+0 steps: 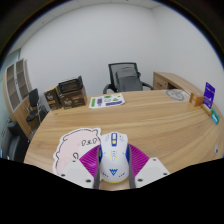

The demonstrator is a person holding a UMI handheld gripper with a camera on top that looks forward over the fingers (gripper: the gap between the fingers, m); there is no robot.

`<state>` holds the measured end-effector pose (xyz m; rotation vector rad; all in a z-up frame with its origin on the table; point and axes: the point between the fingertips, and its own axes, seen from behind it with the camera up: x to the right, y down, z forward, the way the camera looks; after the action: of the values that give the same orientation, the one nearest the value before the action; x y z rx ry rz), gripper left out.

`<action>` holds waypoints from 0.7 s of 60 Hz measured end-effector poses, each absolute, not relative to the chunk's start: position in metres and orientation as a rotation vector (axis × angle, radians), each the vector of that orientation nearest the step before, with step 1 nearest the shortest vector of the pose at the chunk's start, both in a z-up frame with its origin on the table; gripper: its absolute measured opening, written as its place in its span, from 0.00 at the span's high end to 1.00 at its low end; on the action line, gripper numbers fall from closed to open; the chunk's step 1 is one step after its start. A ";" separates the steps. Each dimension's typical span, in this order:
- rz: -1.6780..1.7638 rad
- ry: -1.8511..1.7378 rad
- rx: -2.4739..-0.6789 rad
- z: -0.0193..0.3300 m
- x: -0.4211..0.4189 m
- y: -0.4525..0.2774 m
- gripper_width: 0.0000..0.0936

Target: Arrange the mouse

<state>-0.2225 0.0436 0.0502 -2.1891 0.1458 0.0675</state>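
Note:
A white computer mouse [113, 156] with blue and yellow markings sits between my gripper's [113, 170] two fingers, over the wooden table [160, 125]. The magenta pads [90, 160] press against both of its sides. The mouse's nose points away from me. Its rear end reaches down to the fingertips. I cannot tell whether the mouse rests on the table or is lifted off it.
A white sheet with scribbles [82, 143] lies just left of the fingers. Papers [108, 100] lie at the table's far edge, a round object [177, 95] and a purple box [209, 94] at the far right. A black office chair [126, 77] stands behind the table, shelves [16, 85] at the left.

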 end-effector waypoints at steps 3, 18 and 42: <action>0.094 0.123 -2.202 0.045 -0.258 0.064 0.58; 0.114 0.072 -2.275 0.011 -0.339 0.114 0.57; 0.080 -0.100 -2.284 0.014 -0.344 0.084 0.11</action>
<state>-0.3439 0.0842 0.0138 -2.2845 -0.0999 0.0797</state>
